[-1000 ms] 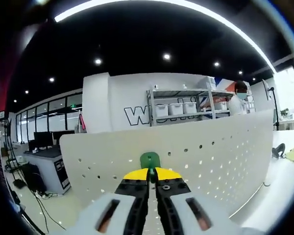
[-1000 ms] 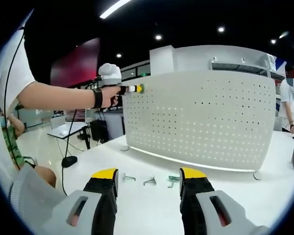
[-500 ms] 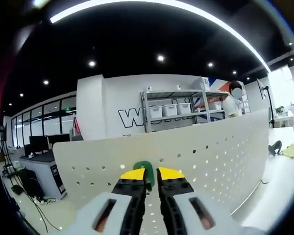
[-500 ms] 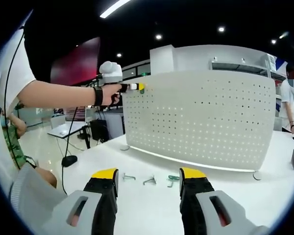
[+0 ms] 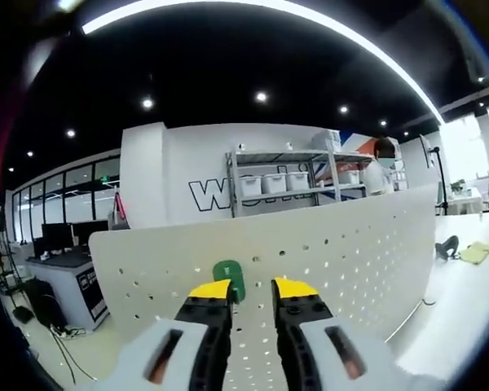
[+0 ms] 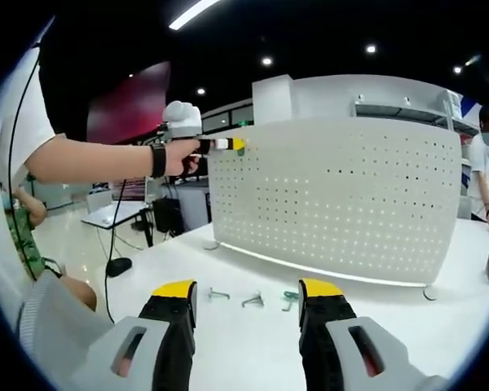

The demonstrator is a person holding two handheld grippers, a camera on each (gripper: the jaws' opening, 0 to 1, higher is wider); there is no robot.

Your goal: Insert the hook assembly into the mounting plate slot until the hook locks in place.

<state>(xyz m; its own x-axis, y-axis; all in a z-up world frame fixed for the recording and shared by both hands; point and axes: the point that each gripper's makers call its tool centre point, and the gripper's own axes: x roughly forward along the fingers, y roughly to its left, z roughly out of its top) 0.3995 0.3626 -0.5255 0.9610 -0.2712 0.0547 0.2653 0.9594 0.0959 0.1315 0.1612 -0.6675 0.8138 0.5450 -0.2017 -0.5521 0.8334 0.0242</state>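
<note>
Up at the top edge of the perforated mounting plate (image 5: pixel 310 261), the left gripper (image 5: pixel 250 287) has its yellow-tipped jaws parted, with a clear gap between them. The green hook (image 5: pixel 230 277) sits just beyond the left jaw's tip, against the plate's face, and appears to hang there on its own; whether it has locked cannot be told. From the right gripper view, the left gripper (image 6: pixel 228 145) is held level at the plate's upper left corner, likely so the hook meets a slot squarely. The right gripper (image 6: pixel 248 292) waits low over the white table (image 6: pixel 253 342), jaws wide apart and empty. Just ahead of its fingertips lie spare hooks (image 6: pixel 253 300), two grey and one green, presumably kept within reach.
</note>
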